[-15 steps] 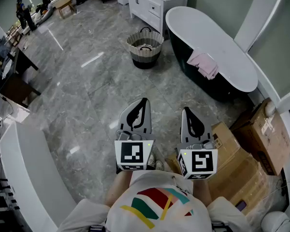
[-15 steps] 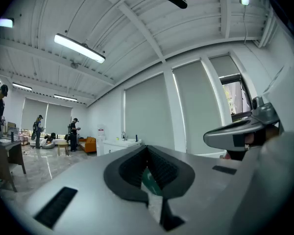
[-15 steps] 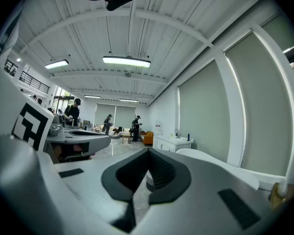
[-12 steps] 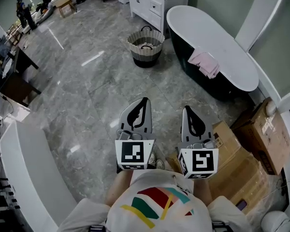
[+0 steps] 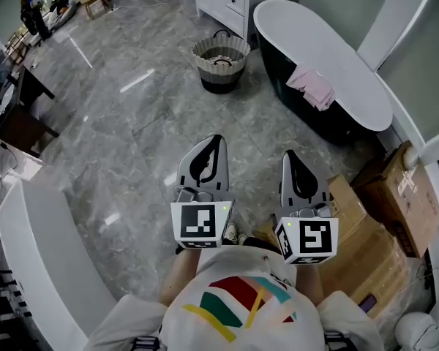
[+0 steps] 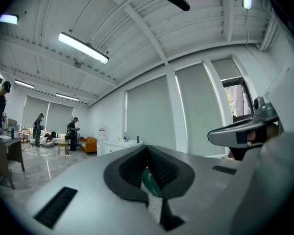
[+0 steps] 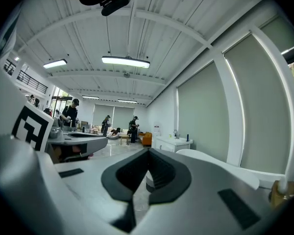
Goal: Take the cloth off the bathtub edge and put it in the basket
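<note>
Evidently carried at rest, the left gripper [image 5: 217, 140] has its jaws together and empty, well short of the basket [image 5: 205, 58]. The right gripper [image 5: 290, 155], likewise closed on nothing, points toward the cloth [image 5: 312, 87] draped over the bathtub edge [image 5: 287, 54], well apart.

shirt [image 5: 241, 306]: white, red-green-yellow stripes | left tool [image 5: 216, 141], right tool [image 5: 290, 156]: grey-white shells, black-white marker cubes [image 5: 200, 225]

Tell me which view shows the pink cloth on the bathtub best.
The head view: the pink cloth hangs in full over the edge of the bathtub, unobstructed. The right gripper view shows the bathtub's white rim but no cloth I can make out; the left gripper view shows neither clearly.
</note>
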Action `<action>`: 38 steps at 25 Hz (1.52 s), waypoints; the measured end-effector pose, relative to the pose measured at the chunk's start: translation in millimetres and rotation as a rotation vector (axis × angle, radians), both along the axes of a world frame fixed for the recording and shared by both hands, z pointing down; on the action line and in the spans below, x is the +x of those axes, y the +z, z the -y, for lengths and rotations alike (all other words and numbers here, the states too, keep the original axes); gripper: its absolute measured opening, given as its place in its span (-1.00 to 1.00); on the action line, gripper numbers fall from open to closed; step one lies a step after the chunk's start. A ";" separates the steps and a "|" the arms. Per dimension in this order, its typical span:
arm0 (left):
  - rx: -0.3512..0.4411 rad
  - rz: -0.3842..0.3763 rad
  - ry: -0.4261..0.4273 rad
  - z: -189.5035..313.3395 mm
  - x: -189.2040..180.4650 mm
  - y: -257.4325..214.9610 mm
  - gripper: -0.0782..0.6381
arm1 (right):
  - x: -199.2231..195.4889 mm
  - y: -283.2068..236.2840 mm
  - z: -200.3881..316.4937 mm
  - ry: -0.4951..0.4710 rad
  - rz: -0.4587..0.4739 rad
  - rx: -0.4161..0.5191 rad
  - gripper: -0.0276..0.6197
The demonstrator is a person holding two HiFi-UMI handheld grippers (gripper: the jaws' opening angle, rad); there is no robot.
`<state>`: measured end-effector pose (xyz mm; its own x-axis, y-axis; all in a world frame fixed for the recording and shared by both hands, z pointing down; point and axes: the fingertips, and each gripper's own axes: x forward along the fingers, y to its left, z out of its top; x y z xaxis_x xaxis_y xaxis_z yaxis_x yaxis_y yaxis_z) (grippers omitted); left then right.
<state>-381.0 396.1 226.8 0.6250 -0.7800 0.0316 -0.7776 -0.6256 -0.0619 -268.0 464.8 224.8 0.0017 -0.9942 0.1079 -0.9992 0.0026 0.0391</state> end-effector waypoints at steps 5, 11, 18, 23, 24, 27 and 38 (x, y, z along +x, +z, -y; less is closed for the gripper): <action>-0.014 -0.007 -0.003 10.8 -9.1 10.3 -0.73 | -2.4 4.8 2.1 0.019 -0.021 -0.009 -0.89; 0.009 -0.027 0.013 26.3 -3.6 3.5 -0.73 | 6.7 0.2 11.6 0.047 -0.022 0.008 -0.89; 0.035 -0.038 0.048 54.9 15.7 1.4 -0.73 | 23.8 -2.9 34.1 0.085 -0.019 0.050 -0.89; 0.056 -0.047 0.061 74.9 35.2 6.7 -0.73 | 47.1 -2.0 55.6 0.093 0.021 0.083 -0.89; 0.060 -0.051 0.061 81.4 40.2 7.7 -0.73 | 51.6 -3.6 62.4 0.090 0.025 0.094 -0.89; 0.065 -0.060 0.061 104.3 57.3 11.2 -0.73 | 67.6 -7.1 85.7 0.083 0.008 0.123 -0.89; 0.053 0.013 0.054 208.5 142.3 20.9 -0.73 | 151.8 0.4 194.1 0.066 0.032 0.096 -0.89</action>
